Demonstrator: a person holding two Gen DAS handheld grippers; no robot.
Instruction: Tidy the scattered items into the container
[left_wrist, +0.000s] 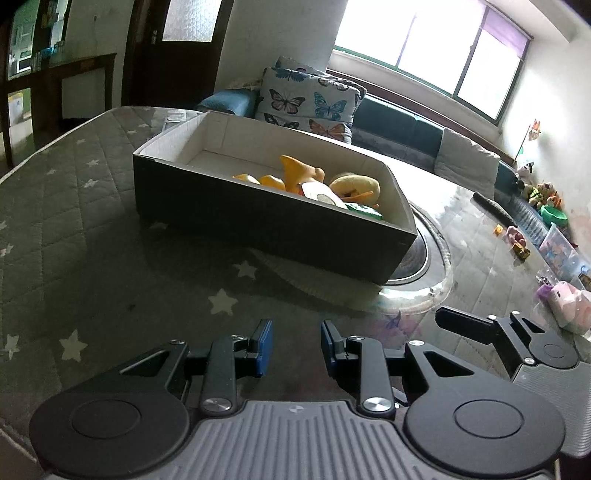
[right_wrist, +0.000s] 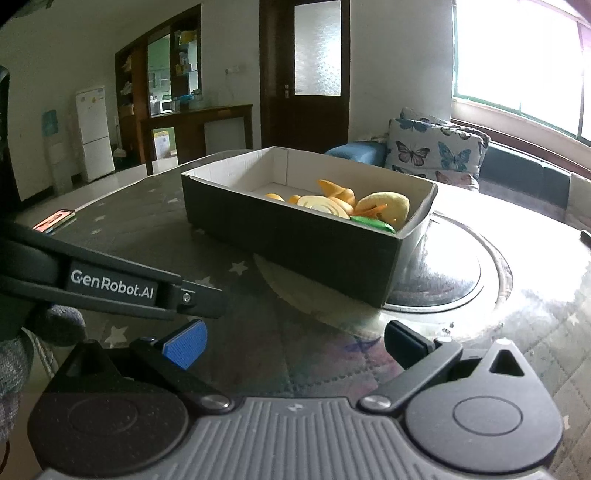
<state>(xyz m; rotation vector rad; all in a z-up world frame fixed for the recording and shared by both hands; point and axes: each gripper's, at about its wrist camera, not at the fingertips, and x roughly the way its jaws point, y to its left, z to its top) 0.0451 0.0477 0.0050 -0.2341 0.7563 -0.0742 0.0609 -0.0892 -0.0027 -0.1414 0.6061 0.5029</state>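
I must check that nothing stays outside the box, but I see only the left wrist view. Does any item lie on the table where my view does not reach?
Observer: Yes. In the right wrist view, a phone with a lit screen lies near the edge of the table, left of the box.
Operator: Does the right hand-held gripper carry anything? I see only one finger of it.
Observer: No. The right hand-held gripper is wide open, with nothing between its pads.
Operator: What is the pale thing in the box?
Observer: From this side it shows rings, like an onion slice toy.
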